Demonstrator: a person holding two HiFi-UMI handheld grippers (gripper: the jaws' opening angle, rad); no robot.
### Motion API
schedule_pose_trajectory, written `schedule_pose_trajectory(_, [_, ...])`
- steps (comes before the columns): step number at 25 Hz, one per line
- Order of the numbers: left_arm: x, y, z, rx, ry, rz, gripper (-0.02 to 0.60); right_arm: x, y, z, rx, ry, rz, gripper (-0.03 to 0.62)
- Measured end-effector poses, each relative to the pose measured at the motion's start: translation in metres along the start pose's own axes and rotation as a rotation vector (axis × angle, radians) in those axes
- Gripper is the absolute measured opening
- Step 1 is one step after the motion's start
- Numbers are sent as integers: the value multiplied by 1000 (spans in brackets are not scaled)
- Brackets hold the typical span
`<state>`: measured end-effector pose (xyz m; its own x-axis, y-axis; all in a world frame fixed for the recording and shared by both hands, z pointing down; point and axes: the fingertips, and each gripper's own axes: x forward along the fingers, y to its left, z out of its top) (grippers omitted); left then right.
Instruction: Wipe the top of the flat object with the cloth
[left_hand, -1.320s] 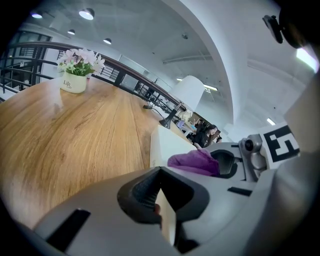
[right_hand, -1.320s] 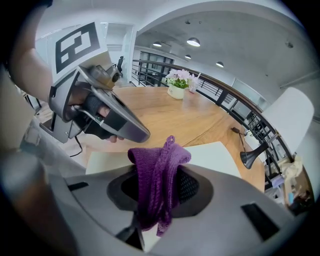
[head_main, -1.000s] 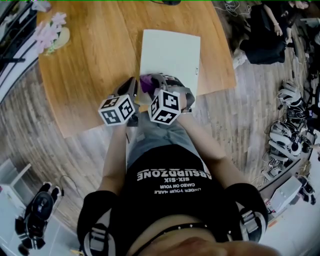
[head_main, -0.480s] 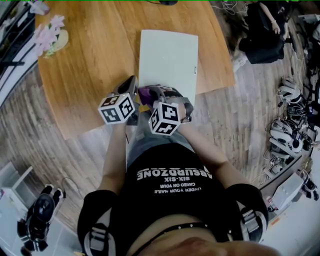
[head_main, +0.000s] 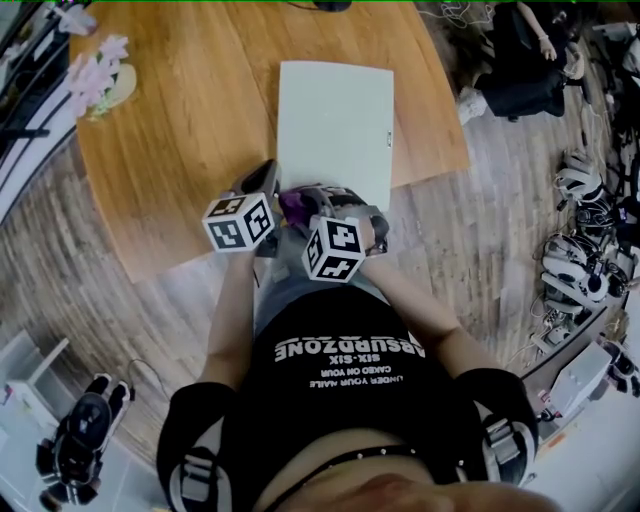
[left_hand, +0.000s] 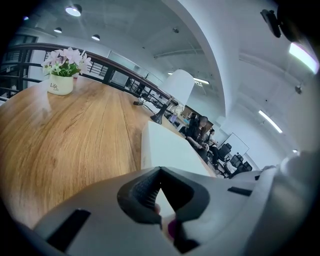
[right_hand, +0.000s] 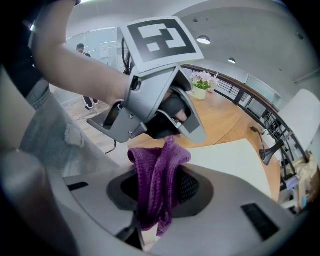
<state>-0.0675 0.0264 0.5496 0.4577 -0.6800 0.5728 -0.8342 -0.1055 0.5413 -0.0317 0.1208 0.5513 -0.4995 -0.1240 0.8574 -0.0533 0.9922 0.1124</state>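
Being pinched in the right gripper (right_hand: 156, 202), the purple cloth (right_hand: 159, 170) could be pulled out on the white board (head_main: 335, 120); the left gripper (left_hand: 162, 212) is closed.

Potted flowers (left_hand: 62, 72) on wooden table (left_hand: 65, 140)

Both arms reach out in front of the body, bent at the elbows. The two grippers sit close side by side. The left gripper (head_main: 262, 178) has its jaws closed together. The right gripper (head_main: 297, 205) points at the left one and pinches a purple cloth (right_hand: 157, 185).
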Motion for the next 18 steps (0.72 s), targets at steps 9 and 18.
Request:
schedule_pose_trajectory(9, [10, -6, -7, 100, 58, 25, 15, -5, 0, -6, 12, -6, -6, 118])
schedule_pose_trajectory(18, [15, -10, -8, 127, 90, 17, 15, -17, -1, -25, 29, 13, -1, 118])
